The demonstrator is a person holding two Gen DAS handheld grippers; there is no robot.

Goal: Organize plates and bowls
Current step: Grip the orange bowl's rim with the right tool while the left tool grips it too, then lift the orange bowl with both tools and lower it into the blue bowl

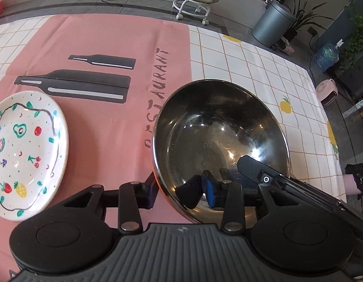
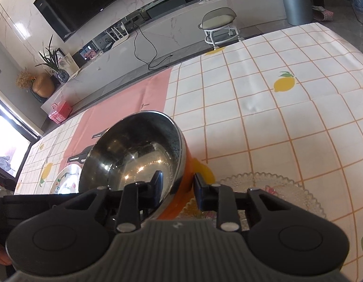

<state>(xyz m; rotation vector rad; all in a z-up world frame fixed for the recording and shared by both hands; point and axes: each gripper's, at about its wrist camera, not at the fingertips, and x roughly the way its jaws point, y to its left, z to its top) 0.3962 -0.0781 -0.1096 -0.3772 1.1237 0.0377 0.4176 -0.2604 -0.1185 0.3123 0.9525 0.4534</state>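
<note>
The left gripper straddles the near rim of a steel bowl: one finger stands outside against the orange outer wall, the other inside on the shiny wall. The pads look as if they are on the rim, though it is hard to tell how firmly they press. The right gripper straddles the same bowl at another part of its rim, with one finger inside the bowl and the other outside, beside the orange wall. A narrow gap shows between the outer finger and the wall, so whether this gripper truly clamps the rim cannot be told. In the left wrist view, the right gripper's finger reaches into the bowl from the right.

The bowl sits tilted in the right wrist view, over the edge where the pink mat meets the checked tablecloth. Left of the bowl, apart from it, a white plate painted with fruits lies flat on the pink mat. Just beside the bowl on the right, under the right gripper, is a clear glass plate with a beaded rim, lying on the checked cloth.

Beyond the table stand a small wheeled stool and a grey bin.
</note>
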